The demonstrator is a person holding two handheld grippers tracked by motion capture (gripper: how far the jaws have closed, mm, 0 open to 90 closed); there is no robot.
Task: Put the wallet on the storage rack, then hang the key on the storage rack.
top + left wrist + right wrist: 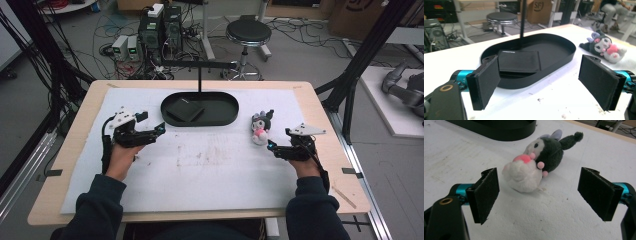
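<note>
1. The plush toy [261, 129], a dark-eared figure with a white body and pink details, lay on its side on the white mat [210, 165] of the bench [75, 145], to the right of the black oval tray [227, 116] and apart from it.
2. In the right gripper view the plush toy [534, 162] lay just ahead of the jaws, its white end nearest them, with no pad touching it.
3. The right claw [272, 146] rested low over the mat, just beside the toy on the person's side. Its jaws stood wide apart and held nothing.
4. The left claw [161, 127] was held near the left end of the tray, pointing toward it. Its jaws were spread to their widest and gripped nothing; the left gripper view showed bare mat and the tray wall between the pads.
5. The tray [567, 53] stood at mid-bench toward the far edge, with a thin black post rising behind it.
6. A flat black wallet-like case [520, 62] lay inside the tray, in its left half, tilted with one edge raised. In the high view the case [184, 110] sat well clear of both claws.
7. The mat bore brownish scuff marks [205, 155] near its centre.
8. Beyond the bench stood a round stool [248, 32].
</note>
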